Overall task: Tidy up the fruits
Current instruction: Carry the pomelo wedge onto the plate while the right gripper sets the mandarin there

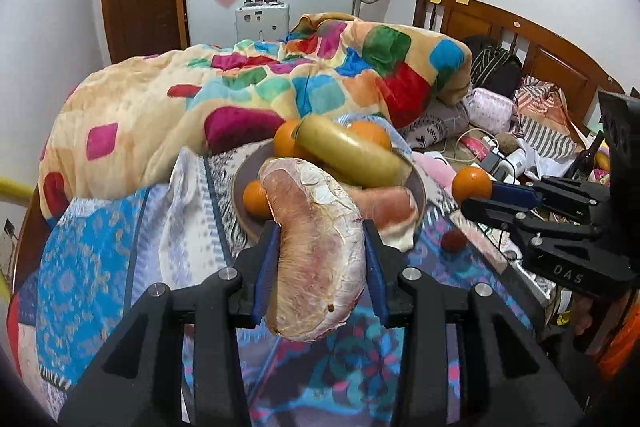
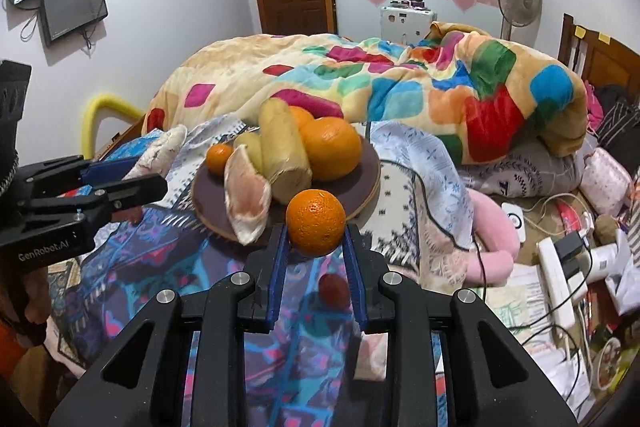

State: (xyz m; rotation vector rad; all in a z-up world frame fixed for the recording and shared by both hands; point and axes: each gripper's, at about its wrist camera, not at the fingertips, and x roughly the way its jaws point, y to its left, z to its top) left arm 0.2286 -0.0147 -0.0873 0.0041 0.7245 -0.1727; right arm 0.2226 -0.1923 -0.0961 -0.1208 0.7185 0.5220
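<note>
Two tool-mounted fisheyes, close, angled down across the bed point(image 1: 120, 227), both sharing the fruit plate point(image 2: 360, 195).

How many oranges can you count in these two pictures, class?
4. Three lie on the brown plate: a small one at its left, a large one, another behind it. The fourth is held by the right gripper. Others may be hidden.

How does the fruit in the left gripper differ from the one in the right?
The pomelo wedge in the left gripper is long, curved and peeled, pinkish with white pith; the orange in the right gripper is round, whole and bright orange. The wedge fills its jaws lengthwise; the orange sits at the fingertips. Both are clamped above the bedspread, off the plate.
</note>
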